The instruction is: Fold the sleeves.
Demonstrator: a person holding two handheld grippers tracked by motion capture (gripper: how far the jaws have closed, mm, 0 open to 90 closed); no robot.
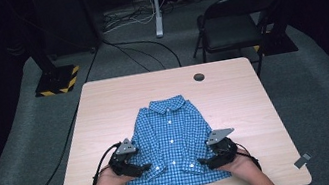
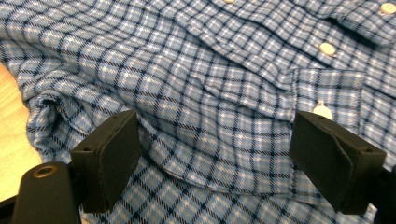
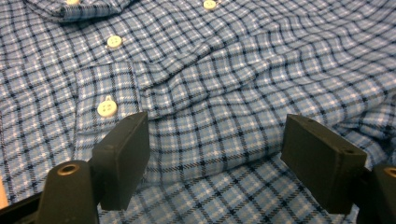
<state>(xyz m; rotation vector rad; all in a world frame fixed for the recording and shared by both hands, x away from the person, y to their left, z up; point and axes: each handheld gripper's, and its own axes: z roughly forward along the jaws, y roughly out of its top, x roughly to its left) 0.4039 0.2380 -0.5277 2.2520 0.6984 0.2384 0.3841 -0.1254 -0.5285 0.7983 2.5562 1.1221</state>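
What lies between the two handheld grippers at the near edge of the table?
The lower part of the blue checked button-up shirt, with its white-buttoned front, spans the stretch between the left gripper and the right gripper in the high view.

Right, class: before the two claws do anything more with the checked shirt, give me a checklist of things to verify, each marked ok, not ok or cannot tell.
1. Shirt lies wholly on the table, none over the edge: ok.
2. Left claw at the shirt's lower left side, jaws open with cloth between them: ok.
3. Right claw at the lower right side, jaws open over cloth: ok.
4. Front buttoned, collar at the far end: ok.
5. Sleeves folded in flat: not ok, cloth is rumpled by both cuffs.
6. Either claw pads already press the cloth: cannot tell.
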